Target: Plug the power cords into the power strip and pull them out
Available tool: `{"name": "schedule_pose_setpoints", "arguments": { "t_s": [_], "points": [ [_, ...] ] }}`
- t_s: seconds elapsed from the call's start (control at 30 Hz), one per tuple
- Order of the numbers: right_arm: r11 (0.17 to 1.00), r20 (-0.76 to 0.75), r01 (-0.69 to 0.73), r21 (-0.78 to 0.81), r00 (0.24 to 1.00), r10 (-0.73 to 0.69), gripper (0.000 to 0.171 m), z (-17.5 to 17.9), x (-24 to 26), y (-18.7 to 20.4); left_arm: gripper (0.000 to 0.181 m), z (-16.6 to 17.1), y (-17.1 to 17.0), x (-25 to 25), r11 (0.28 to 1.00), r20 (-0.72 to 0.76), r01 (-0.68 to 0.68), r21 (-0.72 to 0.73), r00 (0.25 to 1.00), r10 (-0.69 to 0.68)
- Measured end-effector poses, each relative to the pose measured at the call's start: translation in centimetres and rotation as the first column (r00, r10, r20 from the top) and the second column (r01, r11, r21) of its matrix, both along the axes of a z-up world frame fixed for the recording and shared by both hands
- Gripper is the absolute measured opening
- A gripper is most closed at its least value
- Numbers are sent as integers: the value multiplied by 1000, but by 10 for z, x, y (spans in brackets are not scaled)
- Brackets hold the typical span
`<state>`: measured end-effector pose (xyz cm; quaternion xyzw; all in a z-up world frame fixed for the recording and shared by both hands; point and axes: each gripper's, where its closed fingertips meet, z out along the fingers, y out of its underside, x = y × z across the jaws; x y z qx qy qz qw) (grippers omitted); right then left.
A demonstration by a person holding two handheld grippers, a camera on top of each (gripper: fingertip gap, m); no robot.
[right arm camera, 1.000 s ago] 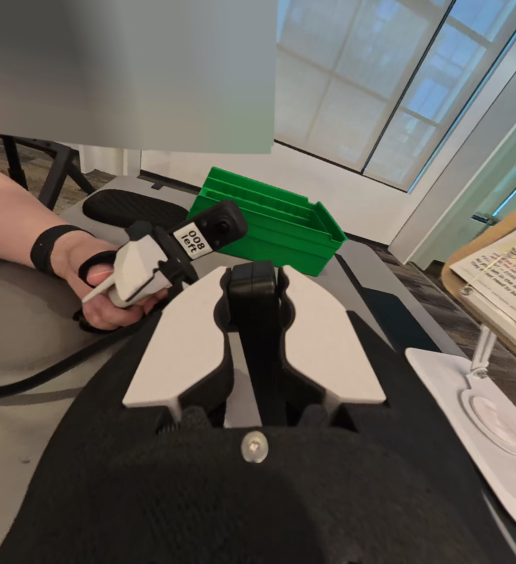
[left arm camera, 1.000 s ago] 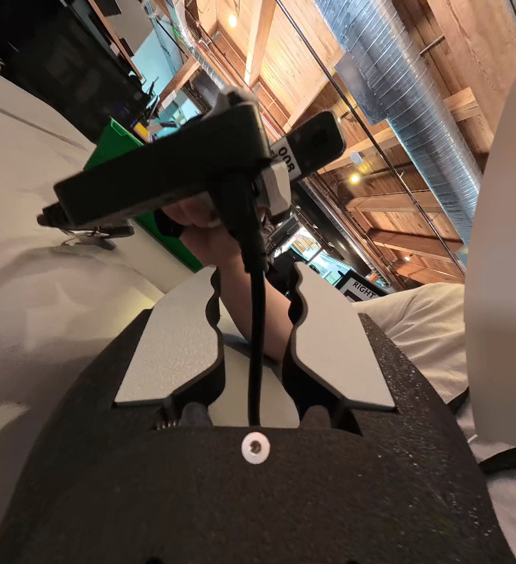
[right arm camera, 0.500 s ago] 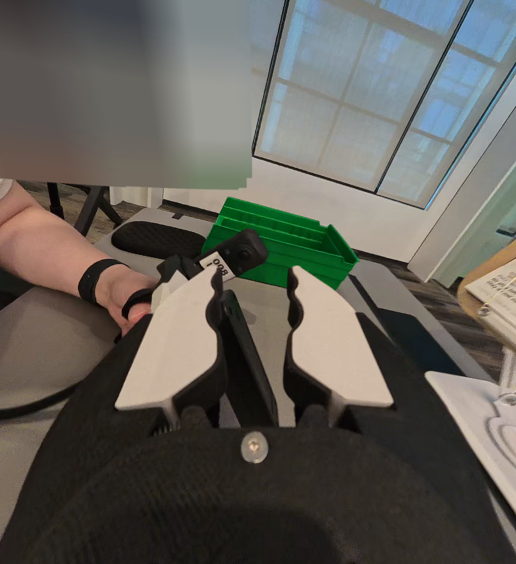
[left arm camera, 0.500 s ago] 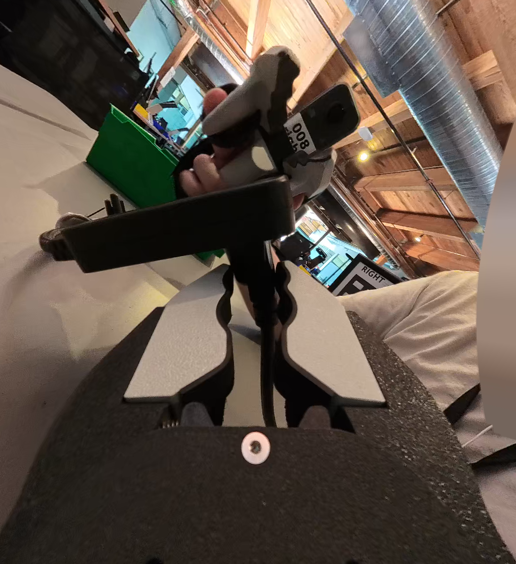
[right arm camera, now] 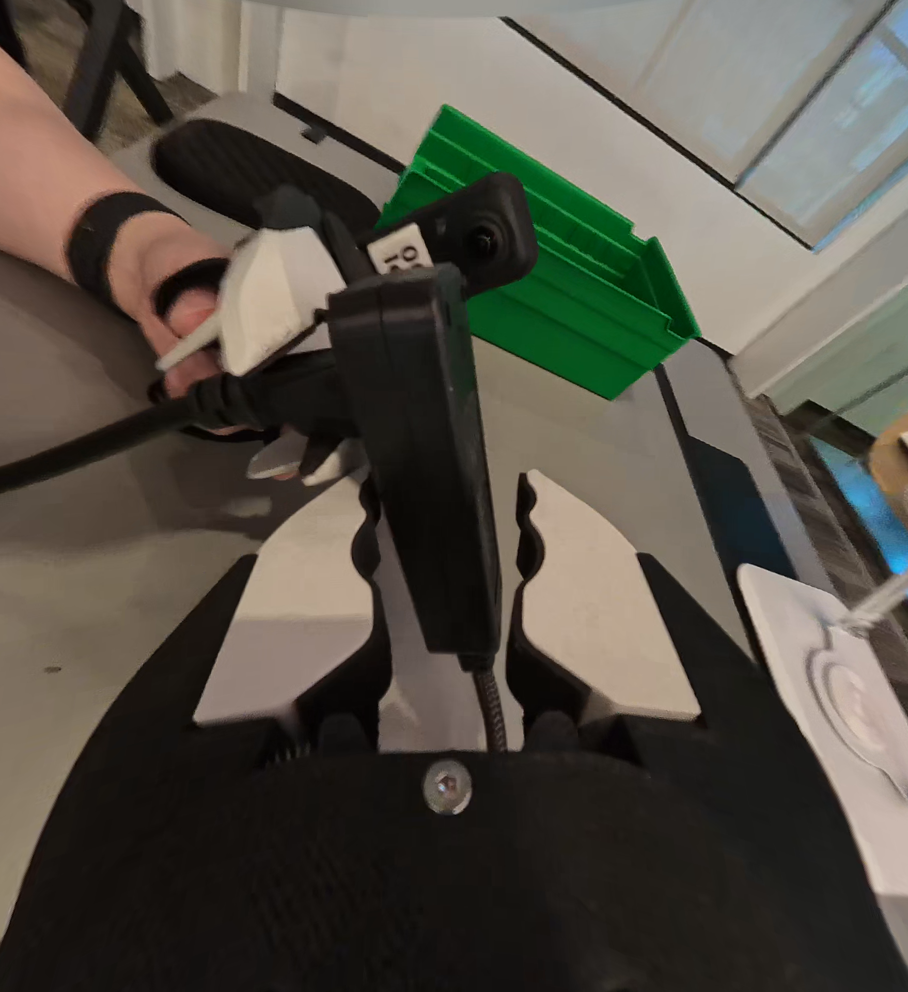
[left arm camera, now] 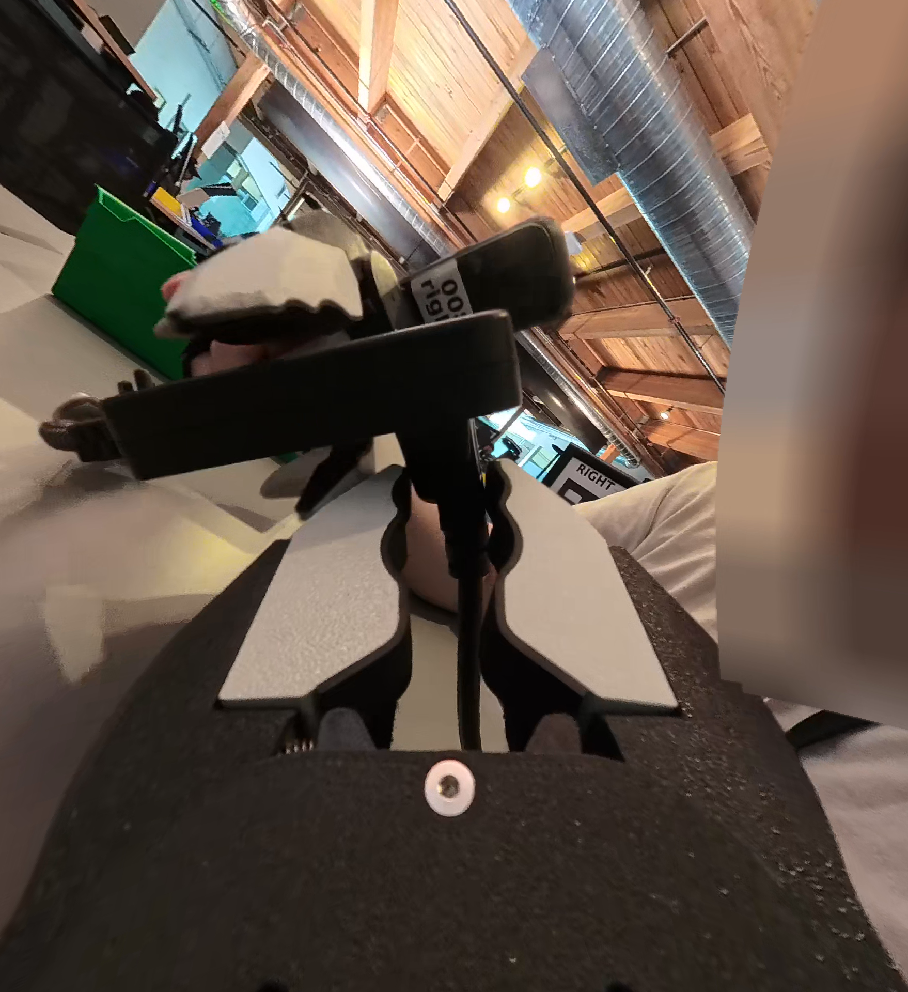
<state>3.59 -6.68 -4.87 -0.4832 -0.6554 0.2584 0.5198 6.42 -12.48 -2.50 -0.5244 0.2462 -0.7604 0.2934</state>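
A person's hand (right arm camera: 173, 279), a black band (right arm camera: 103, 231) at the wrist, works the left gripper (left arm camera: 449, 494) at the left of the grey tabletop (right arm camera: 92, 563). A thick black power cord (right arm camera: 65, 451) runs in from the left edge to its plug (right arm camera: 280, 397), which is seated in the face of a black power strip (right arm camera: 419, 429). The left gripper's jaws stand narrow, one on each side of the plug body. In its own view the plug fills most of the gap, with a sliver of space on the left side, so whether they are pinching it cannot be told.

At center, the power strip is off the tabletop and turned on its edge, running from near to far between the right gripper's (right arm camera: 441, 499) jaws. Those jaws are spread wide: the strip lies close against the left finger (right arm camera: 301, 590), while the right one (right arm camera: 591, 590) stands clear of it. The strip's own braided lead (right arm camera: 492, 708) leaves its near end and drops between the jaws.

Beyond the strip, a dark oval pad (right arm camera: 226, 166) lies far left and a green plastic bin (right arm camera: 575, 300) sits farther right on the tabletop. At the near right edge rests a white flat base (right arm camera: 843, 671) with a clear post rising from it.
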Motion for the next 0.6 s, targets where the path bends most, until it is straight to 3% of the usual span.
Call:
{"name": "schedule_pose_setpoints", "arguments": {
  "t_s": [0.17, 0.33, 0.47, 0.6],
  "points": [
    [996, 40, 80, 46, 996, -82, 32, -12, -11, 6, 27, -1, 0, 0, 999, 17, 28, -41, 999, -28],
    [981, 73, 162, 109, 983, -170, 31, -13, -13, 13, 26, 3, 0, -4, 980, 103, 124, -156, 989, -108],
    [968, 77, 216, 129, 971, -227, 31, -13, -12, 20, 26, -2, 6, -2, 984, 72, 73, -162, 995, -62],
    [941, 65, 314, 125, 944, -324, 31, -14, -10, 33, 25, -1, 18, -5, 968, 158, 17, -251, 987, 24]
  ]
}}
